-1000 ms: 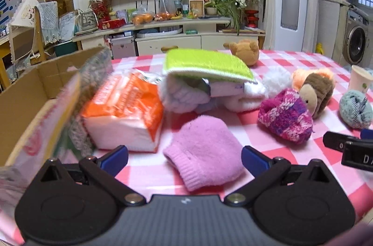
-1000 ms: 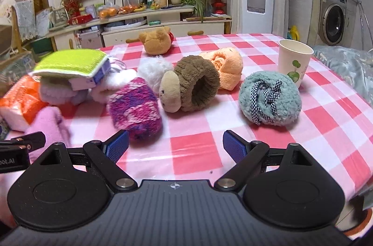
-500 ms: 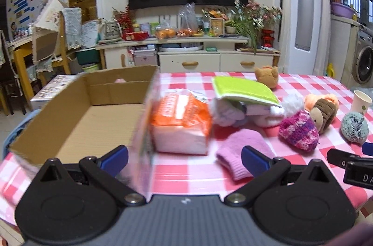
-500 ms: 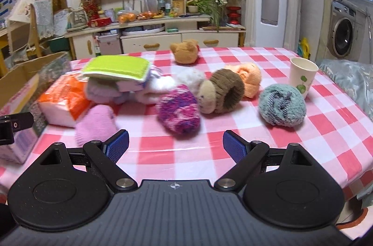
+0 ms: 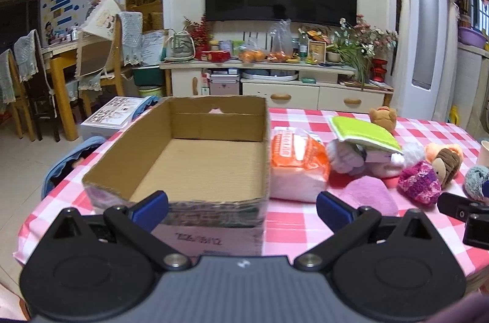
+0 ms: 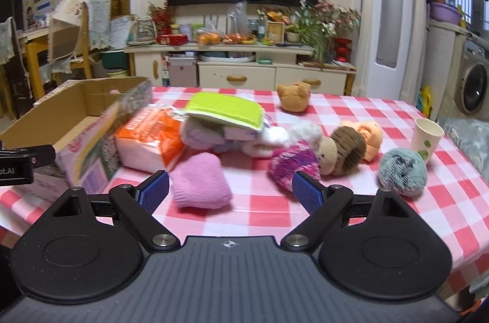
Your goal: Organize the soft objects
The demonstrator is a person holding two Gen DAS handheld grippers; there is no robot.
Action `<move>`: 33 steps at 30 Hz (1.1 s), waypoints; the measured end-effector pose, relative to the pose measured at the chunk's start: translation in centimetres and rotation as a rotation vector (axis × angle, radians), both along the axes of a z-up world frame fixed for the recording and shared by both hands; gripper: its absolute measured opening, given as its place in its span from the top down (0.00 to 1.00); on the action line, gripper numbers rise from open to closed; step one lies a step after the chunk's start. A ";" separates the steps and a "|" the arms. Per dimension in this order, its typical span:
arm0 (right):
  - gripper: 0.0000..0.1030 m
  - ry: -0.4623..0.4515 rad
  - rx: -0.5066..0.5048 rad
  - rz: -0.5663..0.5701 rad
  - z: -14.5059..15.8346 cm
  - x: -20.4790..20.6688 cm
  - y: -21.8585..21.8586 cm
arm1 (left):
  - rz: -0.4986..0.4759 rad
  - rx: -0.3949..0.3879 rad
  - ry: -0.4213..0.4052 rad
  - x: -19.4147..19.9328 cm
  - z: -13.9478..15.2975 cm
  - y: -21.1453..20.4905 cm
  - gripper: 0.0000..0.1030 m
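Both the left gripper (image 5: 241,208) and right gripper (image 6: 229,191) gape wide and empty above the checked tablecloth (image 6: 351,105), the pink knit hat (image 6: 199,183) lying beside the open cardboard box (image 5: 195,161).

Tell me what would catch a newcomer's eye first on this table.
The big open cardboard box at the table's left end, seemingly bare inside. Right beside it sits an orange tissue pack, then a jumble of soft things on the red-checked cloth: a pink knit hat nearest, and a lime-green pad atop the pile.
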State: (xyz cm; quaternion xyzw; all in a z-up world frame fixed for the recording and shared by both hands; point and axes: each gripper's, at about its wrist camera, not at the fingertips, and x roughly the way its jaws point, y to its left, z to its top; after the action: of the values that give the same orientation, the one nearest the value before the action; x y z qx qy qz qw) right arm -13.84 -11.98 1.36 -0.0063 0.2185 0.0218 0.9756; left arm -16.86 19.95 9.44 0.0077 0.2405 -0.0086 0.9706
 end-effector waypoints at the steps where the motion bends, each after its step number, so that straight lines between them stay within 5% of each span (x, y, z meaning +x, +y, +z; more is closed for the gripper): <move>1: 0.00 -0.004 -0.003 0.009 0.2 -0.1 -0.3 | 0.004 -0.007 0.000 -0.1 0.0 0.3 0.01; 19: 0.00 -0.048 -0.010 0.045 1.3 -1.2 -1.7 | -0.003 -0.025 -0.007 -0.6 -0.3 0.2 0.01; 33: 0.00 -0.036 -0.025 -0.218 -0.7 -0.4 -8.6 | -0.119 -0.005 0.016 -0.5 -0.7 -4.0 0.01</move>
State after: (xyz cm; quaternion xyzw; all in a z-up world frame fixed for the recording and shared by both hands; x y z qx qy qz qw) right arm -14.24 -20.59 0.62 0.0050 0.2006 -0.0871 0.9758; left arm -17.33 15.96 8.75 0.0198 0.2475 -0.0671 0.9664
